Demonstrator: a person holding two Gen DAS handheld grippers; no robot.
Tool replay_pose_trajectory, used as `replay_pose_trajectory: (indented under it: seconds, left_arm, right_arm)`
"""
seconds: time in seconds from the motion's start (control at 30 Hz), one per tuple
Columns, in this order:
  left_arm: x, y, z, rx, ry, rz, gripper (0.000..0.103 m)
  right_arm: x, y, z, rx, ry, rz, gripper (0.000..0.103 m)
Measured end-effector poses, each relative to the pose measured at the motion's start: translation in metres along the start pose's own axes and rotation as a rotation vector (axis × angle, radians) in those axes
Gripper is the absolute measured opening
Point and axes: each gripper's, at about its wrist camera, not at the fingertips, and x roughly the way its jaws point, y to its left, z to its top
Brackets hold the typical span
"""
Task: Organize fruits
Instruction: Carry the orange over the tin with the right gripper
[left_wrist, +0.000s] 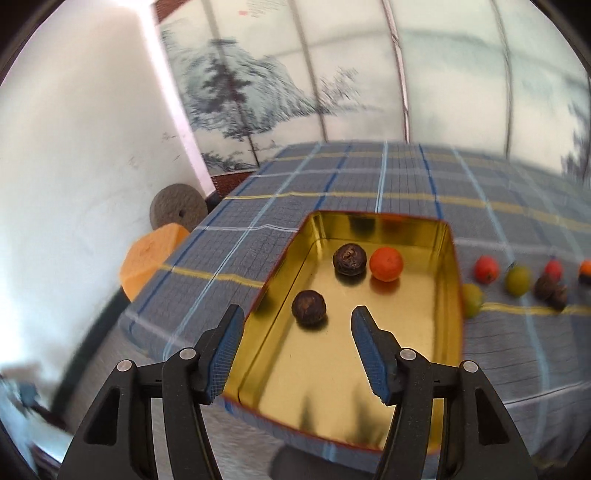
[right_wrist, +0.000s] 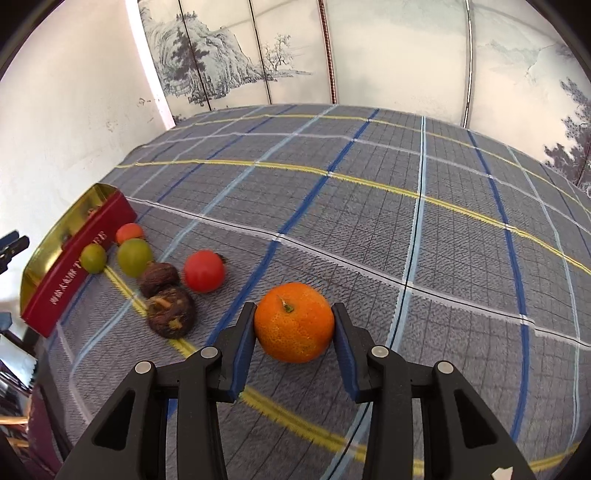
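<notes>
A gold-lined tin (left_wrist: 448, 295) with red outer walls (right_wrist: 79, 273) sits on the plaid cloth. It holds two dark brown fruits (left_wrist: 309, 307) (left_wrist: 349, 260) and an orange fruit (left_wrist: 386, 264). My left gripper (left_wrist: 297, 325) is open and empty, hovering over the tin's near end. My right gripper (right_wrist: 294, 323) is shut on a large orange (right_wrist: 294, 322) that is at the cloth. To the orange's left lie two brown fruits (right_wrist: 171, 312), a red one (right_wrist: 204, 270), two green ones (right_wrist: 134, 257) and a small orange one (right_wrist: 129, 232).
The plaid-covered table (right_wrist: 369, 206) stretches far and right of the fruits. A painted folding screen (right_wrist: 258, 48) stands behind it. Left of the table are a white wall, an orange stool (left_wrist: 149, 258) and a grey round stone (left_wrist: 178, 210).
</notes>
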Motion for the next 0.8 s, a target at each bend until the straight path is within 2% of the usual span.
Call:
replay_pose_trajectory:
  seconds: [0.07, 0.17, 0.37, 0.6, 0.8]
  left_arm:
    - [-0.014, 0.007, -0.011, -0.052, -0.013, -0.015, 0.062]
    - [-0.027, 0.012, -0.025, -0.072, -0.014, -0.022, 0.062]
    - [-0.045, 0.033, -0.042, -0.136, -0.031, 0.007, 0.062]
    - [-0.038, 0.065, -0.058, -0.235, 0.048, 0.027, 0.062]
    - [-0.04, 0.073, -0.066, -0.227, 0.05, 0.029, 0.062]
  right_arm:
    - [-0.011, 0.003, -0.001, -0.006, -0.012, 0.01, 0.037]
    - [-0.029, 0.018, 0.002, -0.033, -0.034, 0.03, 0.037]
    - [-0.043, 0.08, 0.021, -0.107, -0.05, 0.16, 0.037]
    - [-0.023, 0.205, 0.045, -0.241, 0.009, 0.393, 0.037]
    - [0.016, 0.296, 0.056, -0.346, 0.099, 0.489, 0.037]
